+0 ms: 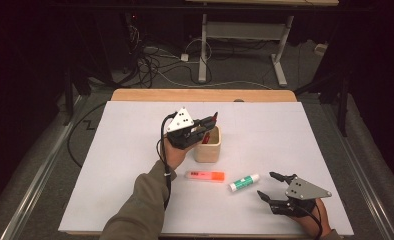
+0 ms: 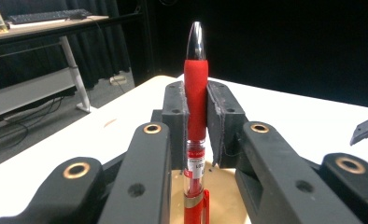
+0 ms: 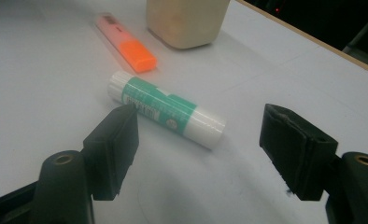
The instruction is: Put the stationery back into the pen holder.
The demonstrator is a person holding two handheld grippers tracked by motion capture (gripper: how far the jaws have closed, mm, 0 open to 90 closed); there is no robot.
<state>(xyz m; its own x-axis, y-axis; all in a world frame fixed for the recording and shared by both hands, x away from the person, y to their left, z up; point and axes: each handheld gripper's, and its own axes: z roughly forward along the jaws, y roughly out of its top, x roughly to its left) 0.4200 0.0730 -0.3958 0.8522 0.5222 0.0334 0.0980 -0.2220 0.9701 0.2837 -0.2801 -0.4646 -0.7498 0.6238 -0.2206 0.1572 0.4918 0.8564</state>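
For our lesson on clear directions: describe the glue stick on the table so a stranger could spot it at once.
Start at the white table and find the beige cup near its middle. Nearer the person, two things lie side by side: an orange highlighter and, to its right, the glue stick. It alone is a white tube with a green label, just ahead of the open right tongs.

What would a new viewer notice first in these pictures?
First, the red pen, clamped upright in the left tool above the beige cup at the middle of the table. Next, the open right tool at the near right, facing a glue stick that lies beside an orange highlighter.
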